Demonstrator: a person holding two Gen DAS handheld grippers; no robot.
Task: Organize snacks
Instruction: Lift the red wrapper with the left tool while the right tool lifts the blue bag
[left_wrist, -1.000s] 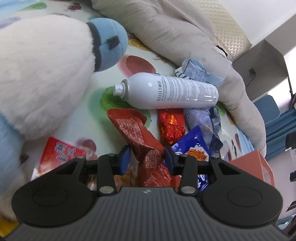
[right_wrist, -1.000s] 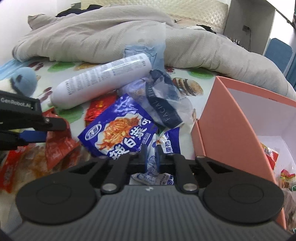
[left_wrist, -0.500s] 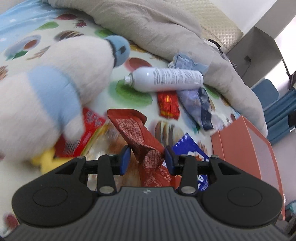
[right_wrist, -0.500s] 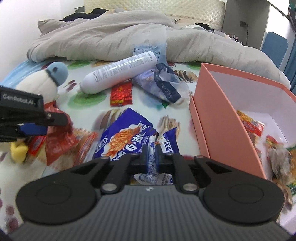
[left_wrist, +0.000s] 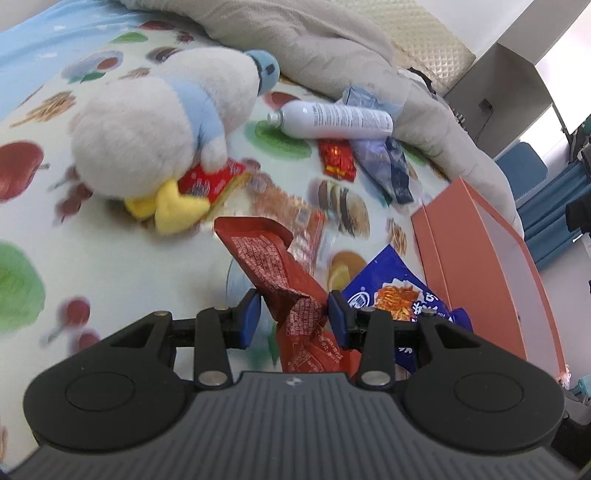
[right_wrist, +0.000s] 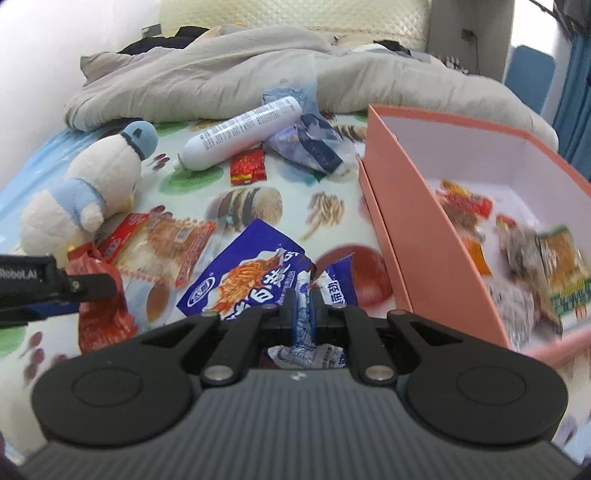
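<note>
My left gripper is shut on a crumpled red snack packet and holds it above the bed. My right gripper is shut on a blue snack bag, also held up, just left of the pink box. The box is open and holds several snacks. The left gripper with its red packet shows at the left edge of the right wrist view. On the bed lie a clear-and-red snack pack and a small red packet.
A white and blue plush toy lies at the left on a red packet. A white spray bottle, a crumpled blue-clear bag and a grey duvet lie further back. The sheet is printed with food pictures.
Both grippers have risen and pulled back from the bed with their packets. The box's inside has come into the right wrist view.
</note>
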